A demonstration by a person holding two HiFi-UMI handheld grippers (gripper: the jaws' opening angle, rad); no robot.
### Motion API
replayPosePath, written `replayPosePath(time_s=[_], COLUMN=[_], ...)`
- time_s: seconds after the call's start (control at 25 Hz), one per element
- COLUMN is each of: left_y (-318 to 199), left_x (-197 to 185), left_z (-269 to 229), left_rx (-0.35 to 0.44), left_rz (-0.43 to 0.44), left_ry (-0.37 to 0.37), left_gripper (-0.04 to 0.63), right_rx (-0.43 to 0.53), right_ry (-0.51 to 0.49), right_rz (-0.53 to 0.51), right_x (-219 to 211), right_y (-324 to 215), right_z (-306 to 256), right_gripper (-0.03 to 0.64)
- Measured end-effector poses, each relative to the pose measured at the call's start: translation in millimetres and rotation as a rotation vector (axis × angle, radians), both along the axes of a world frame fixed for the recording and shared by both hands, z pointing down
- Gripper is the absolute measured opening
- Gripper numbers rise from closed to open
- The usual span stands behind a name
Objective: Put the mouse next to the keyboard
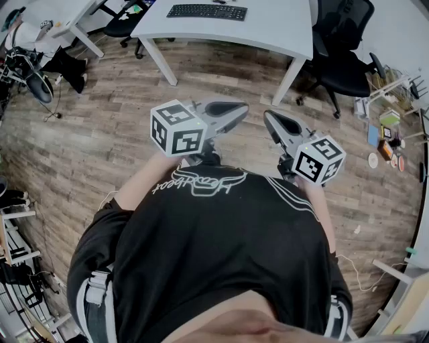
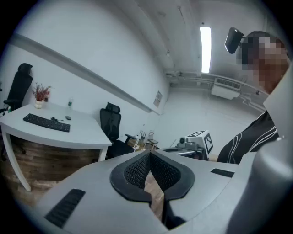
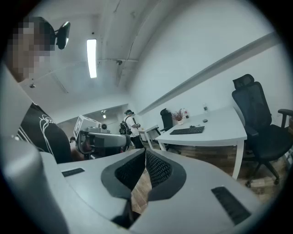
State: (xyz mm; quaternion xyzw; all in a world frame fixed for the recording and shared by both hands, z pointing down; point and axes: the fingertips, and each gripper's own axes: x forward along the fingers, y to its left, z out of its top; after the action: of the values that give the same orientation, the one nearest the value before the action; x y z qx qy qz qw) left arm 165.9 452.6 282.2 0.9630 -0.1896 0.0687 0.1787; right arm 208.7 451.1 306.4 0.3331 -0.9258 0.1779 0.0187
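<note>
One small dark mouse point(image 2: 67, 117) lies on the white table point(image 1: 281, 27) near the keyboard point(image 1: 206, 11). I judge nothing is begun: my left gripper point(image 1: 241, 107) and right gripper point(image 1: 268, 117) hang well apart from it, jaws pressed together, empty.

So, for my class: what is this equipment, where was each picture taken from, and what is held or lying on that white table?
No robot: a person holds a two-jaw gripper in each hand. The head view looks down from a camera on their head at the left gripper and right gripper, each carrying a marker cube. The other two views ride on the grippers, looking along their jaws. Both are shut and hold nothing. On the white table ahead lie a keyboard and a small dark thing, probably the mouse.
</note>
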Motion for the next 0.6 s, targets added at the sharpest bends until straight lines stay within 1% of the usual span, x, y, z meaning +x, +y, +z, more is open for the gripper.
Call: replayPosePath(time_s=[0.16, 0.44, 0.6], left_y=[7.3, 16.8, 16.3], left_x=[1.0, -0.6, -6.8], left_z=[3.1, 5.5, 5.9], left_rx=[0.027, 0.011, 0.002], left_rz=[0.004, -0.001, -0.021], left_ry=[-0.052, -0.043, -0.038], left_gripper=[0.006, 0.006, 0.006], right_rx=[-0.005, 0.019, 0.053], right_ry=[0.012, 0.038, -0.014], right_rz=[0.002, -0.005, -0.039], right_x=[-1.0, -3.5, -10.6], right_y=[6.7, 15.3, 17.2], right_z=[-1.2, -3.6, -14.0], right_gripper=[0.014, 0.012, 0.014])
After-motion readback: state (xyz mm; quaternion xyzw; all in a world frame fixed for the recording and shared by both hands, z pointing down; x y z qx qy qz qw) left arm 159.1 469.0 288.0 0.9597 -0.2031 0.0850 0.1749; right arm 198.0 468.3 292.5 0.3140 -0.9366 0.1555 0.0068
